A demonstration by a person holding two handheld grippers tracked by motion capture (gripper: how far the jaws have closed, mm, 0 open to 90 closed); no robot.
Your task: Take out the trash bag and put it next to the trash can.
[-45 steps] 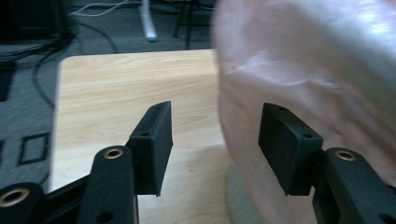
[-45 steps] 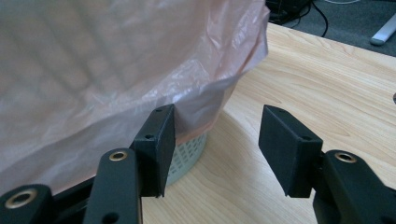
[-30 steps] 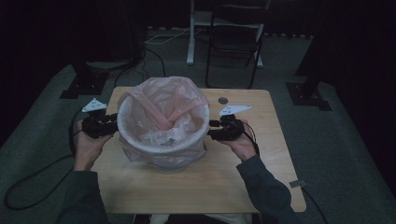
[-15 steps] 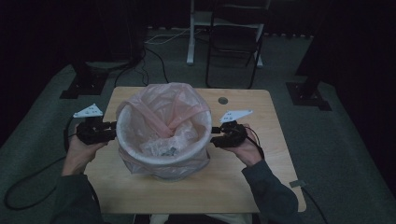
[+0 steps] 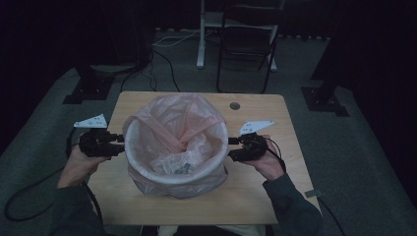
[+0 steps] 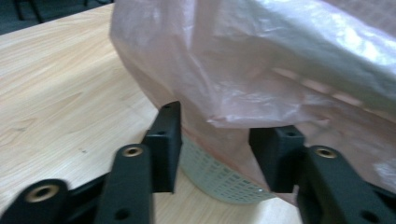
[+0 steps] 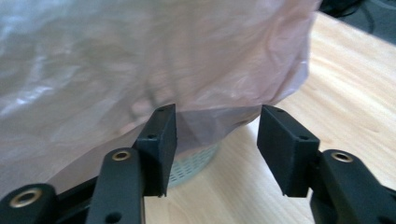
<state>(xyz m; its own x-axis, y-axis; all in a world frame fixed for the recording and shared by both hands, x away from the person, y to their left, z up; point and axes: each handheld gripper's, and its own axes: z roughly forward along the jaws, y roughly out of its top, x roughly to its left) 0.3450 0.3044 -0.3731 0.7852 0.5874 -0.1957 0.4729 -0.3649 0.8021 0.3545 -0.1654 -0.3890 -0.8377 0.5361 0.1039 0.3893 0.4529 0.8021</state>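
Pink plastic liner (image 5: 173, 129) over white mesh bin (image 6: 219, 179) | your left gripper (image 6: 219, 140) and right gripper (image 7: 215, 140) flank it, jaws apart, gripping nothing, placed to pinch the overhang.

Bare table (image 5: 255, 196) around the bagged bin (image 5: 175, 147); bin blocking the middle.
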